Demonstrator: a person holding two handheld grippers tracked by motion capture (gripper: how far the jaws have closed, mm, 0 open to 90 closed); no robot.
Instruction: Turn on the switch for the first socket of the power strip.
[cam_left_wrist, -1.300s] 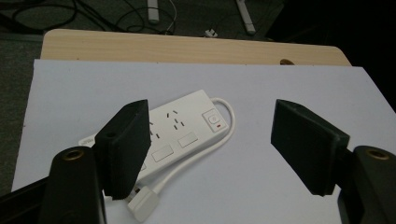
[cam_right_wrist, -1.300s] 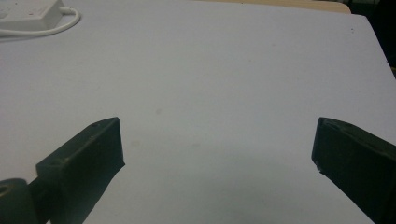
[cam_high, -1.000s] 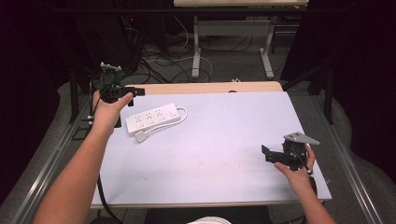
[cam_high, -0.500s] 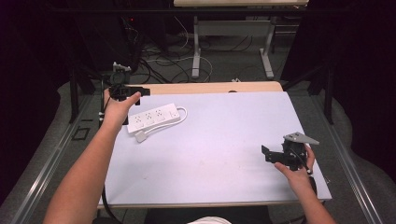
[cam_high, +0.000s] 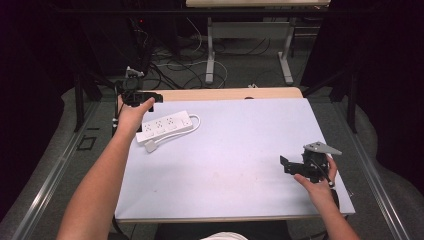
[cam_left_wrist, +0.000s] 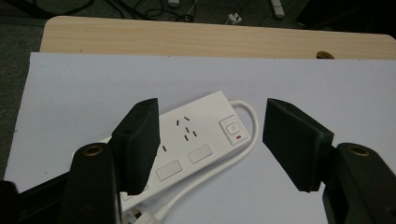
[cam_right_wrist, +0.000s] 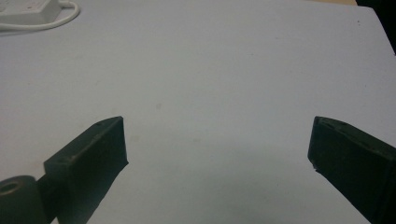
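My left hand-held gripper hangs over the far left corner of the desk, its jaws spread with nothing between the pads, and through them I look down on the power strip. The strip lies flat on the pale sheet that covers the desk, just beside and under my left hand, with its sockets facing up and its switch at the end farther from me in the left gripper view. Its white cord loops out from the switch end, curls back along the strip's near side and ends in a plug lying on the sheet just beside the strip. Nothing touches the strip; my left jaws stand above it, not on it. My right hand-held gripper rests low near the right front edge of the desk, well apart from the strip, jaws wide apart and empty over bare sheet; in the right gripper view a corner of the strip and its cord sit far off at the top left. Beyond the sheet a band of bare wood runs along the far edge of the desk. On the floor behind, loose cables lie around the legs of another table.
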